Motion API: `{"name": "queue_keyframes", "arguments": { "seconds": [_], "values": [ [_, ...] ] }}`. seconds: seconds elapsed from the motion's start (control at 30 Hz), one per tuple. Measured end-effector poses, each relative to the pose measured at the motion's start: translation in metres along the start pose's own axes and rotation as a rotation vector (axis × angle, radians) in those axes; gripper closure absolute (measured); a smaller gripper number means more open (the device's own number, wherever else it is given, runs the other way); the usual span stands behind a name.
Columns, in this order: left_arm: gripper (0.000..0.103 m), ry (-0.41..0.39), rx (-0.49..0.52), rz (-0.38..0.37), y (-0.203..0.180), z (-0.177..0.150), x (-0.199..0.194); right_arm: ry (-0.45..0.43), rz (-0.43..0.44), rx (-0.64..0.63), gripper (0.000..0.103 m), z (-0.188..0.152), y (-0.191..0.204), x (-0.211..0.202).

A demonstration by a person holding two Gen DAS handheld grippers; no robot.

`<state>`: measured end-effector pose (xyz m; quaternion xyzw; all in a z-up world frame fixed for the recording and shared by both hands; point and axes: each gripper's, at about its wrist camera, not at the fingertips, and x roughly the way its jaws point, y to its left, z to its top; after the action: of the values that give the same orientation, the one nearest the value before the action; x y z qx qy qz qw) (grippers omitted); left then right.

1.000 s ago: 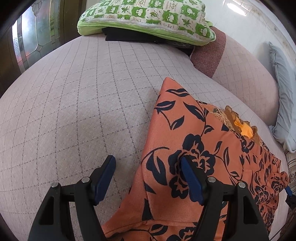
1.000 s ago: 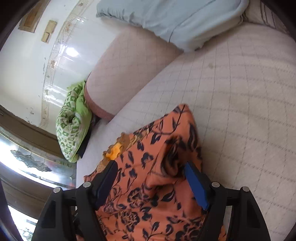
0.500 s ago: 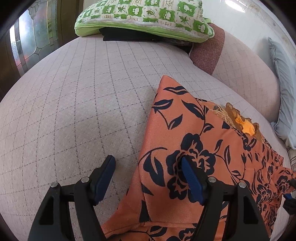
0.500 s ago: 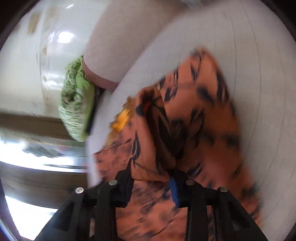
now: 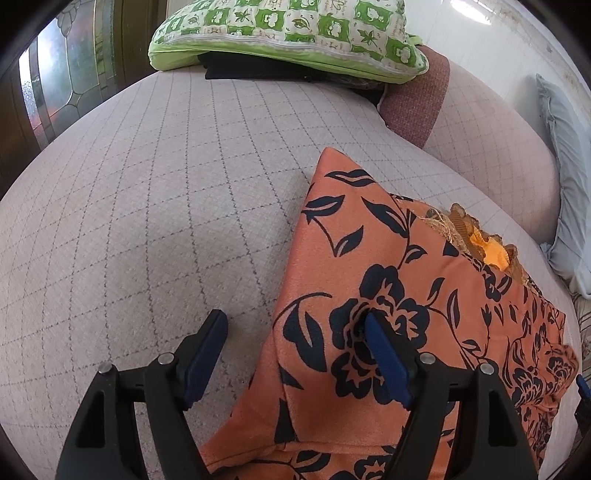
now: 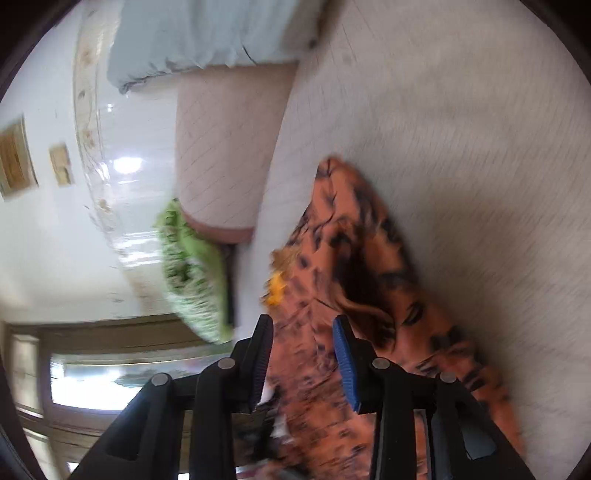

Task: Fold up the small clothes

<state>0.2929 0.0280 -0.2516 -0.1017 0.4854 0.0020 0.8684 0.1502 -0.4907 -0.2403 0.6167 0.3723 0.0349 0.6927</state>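
Note:
An orange garment with a black flower print (image 5: 369, 258) lies on the quilted pink bed cover (image 5: 147, 221), and a frayed neckline with a bright orange patch (image 5: 491, 251) shows near its far side. My left gripper (image 5: 293, 317) stands open and its jaws are opening a little more. The garment's left edge lies between them, one finger over bare cover and the other over the cloth. In the blurred right wrist view my right gripper (image 6: 302, 321) is narrowed onto a bunched fold of the orange garment (image 6: 369, 240), which rises from the cover.
A green and white patterned pillow (image 5: 288, 33) lies at the far end over something dark (image 5: 251, 68). A pink bolster (image 5: 498, 147) and a pale blue pillow (image 5: 569, 166) line the right side. A glass door (image 5: 55, 85) stands at the left.
My right gripper went from wide open over the garment to closed on a bunched fold, and it rolled, so its view tilted. My left gripper kept its place.

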Motion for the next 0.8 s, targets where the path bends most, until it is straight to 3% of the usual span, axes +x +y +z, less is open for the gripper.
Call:
{"name": "queue_keyframes", "arguments": {
  "seconds": [0.1, 0.2, 0.37, 0.53, 0.7, 0.8],
  "values": [
    [0.025, 0.000, 0.001, -0.001, 0.000, 0.000, 0.000, 0.054, -0.020, -0.063, 0.066, -0.006, 0.012, 0.010],
    [0.025, 0.001, 0.001, -0.001, 0.000, 0.000, 0.000, 0.017, -0.153, -0.171, 0.066, -0.012, 0.026, 0.013],
    [0.025, 0.003, 0.000, -0.003, 0.000, 0.001, 0.001, 0.026, -0.207, -0.224, 0.066, -0.016, 0.024, 0.024],
    [0.023, 0.004, 0.001, -0.002, 0.000, 0.001, 0.002, 0.053, -0.166, -0.232, 0.066, -0.012, 0.006, 0.025],
    [0.023, 0.004, 0.007, -0.002, -0.001, 0.001, 0.003, 0.048, -0.196, -0.245, 0.066, -0.013, 0.001, 0.040],
    [0.022, 0.005, 0.005, -0.003, -0.001, 0.002, 0.003, 0.063, -0.209, -0.244, 0.082, -0.015, 0.000, 0.045]
  ]
}}
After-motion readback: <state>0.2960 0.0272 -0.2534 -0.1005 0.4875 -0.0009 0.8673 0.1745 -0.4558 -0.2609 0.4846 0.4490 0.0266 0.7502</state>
